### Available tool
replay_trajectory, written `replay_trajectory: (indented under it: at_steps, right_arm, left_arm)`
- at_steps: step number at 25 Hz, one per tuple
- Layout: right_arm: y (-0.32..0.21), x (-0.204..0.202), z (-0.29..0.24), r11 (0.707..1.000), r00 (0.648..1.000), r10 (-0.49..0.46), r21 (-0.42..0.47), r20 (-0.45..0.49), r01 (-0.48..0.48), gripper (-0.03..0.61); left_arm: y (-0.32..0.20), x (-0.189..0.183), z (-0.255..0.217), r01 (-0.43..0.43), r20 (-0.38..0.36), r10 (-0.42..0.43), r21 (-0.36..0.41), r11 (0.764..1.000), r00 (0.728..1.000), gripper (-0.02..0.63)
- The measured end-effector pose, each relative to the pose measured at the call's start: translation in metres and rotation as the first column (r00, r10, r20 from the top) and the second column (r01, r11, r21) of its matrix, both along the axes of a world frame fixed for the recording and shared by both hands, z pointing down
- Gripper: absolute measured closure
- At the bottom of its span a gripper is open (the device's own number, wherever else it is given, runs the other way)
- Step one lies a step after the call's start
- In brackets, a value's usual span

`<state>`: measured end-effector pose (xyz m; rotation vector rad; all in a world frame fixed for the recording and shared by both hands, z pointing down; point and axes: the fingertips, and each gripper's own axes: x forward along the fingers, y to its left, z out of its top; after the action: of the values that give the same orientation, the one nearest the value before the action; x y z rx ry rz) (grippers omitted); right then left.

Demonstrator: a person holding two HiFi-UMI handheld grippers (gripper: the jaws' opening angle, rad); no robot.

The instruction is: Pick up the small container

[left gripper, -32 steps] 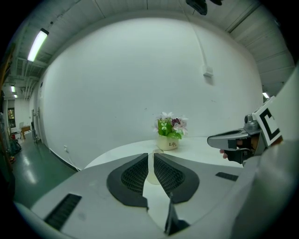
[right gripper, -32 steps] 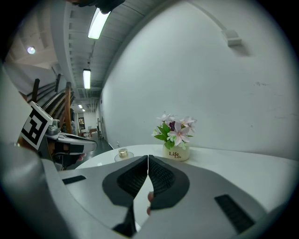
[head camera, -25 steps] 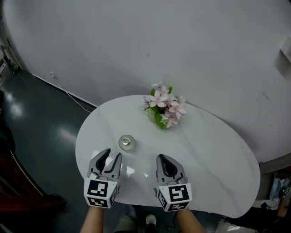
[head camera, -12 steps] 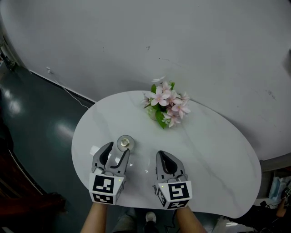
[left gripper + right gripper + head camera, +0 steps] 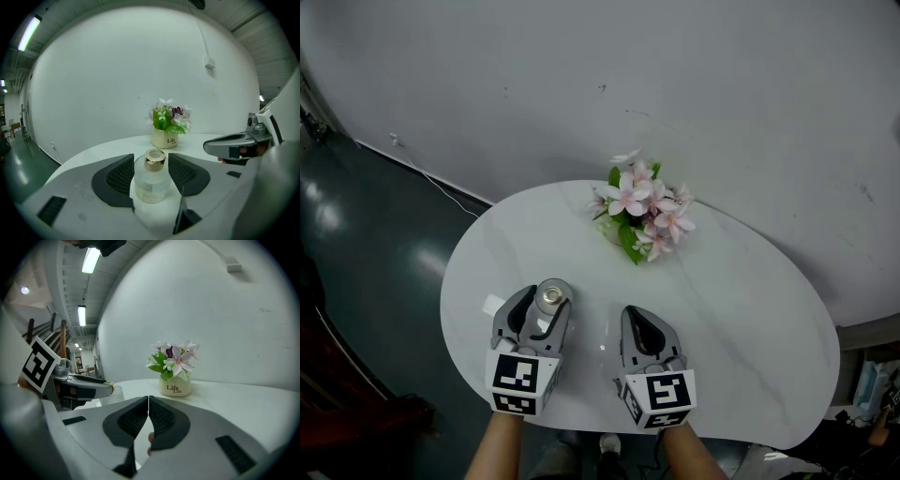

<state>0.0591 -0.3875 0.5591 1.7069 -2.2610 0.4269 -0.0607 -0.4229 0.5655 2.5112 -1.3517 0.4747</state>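
Observation:
The small container (image 5: 551,295) is a frosted glass bottle with a gold cap, upright on the white table (image 5: 750,319) near its left side. My left gripper (image 5: 547,303) is open around it. In the left gripper view the bottle (image 5: 151,183) stands between the two dark pads (image 5: 117,176), close to both, and I see no clear squeeze. To the right of the bottle, my right gripper (image 5: 639,321) rests low over the table, its jaws shut on nothing (image 5: 148,401).
A small cream pot of pink flowers (image 5: 642,216) stands at the table's far edge near the white wall. A cable runs along the dark floor (image 5: 366,244) at the left. The table's rounded front edge is just under my hands.
My left gripper has moved forward and spread its jaws, so the bottle that stood ahead of it is now between them. The right gripper has barely moved.

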Motion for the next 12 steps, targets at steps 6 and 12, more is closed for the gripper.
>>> replay_trajectory:
  at_steps: [6, 12]
  right_arm:
    - [-0.0017, 0.0, 0.0043, 1.0, 1.0, 0.0, -0.007, 0.001, 0.0, 0.511]
    - [-0.0007, 0.001, 0.0055, 1.0, 1.0, 0.002, -0.012, -0.002, -0.002, 0.511]
  left_arm:
    - [-0.0023, 0.0015, -0.001, -0.014, 0.022, 0.013, 0.02, 1.0, 1.0, 0.403]
    - [-0.0034, 0.0044, -0.0014, -0.014, 0.026, 0.013, 0.033, 0.999, 1.0, 0.426]
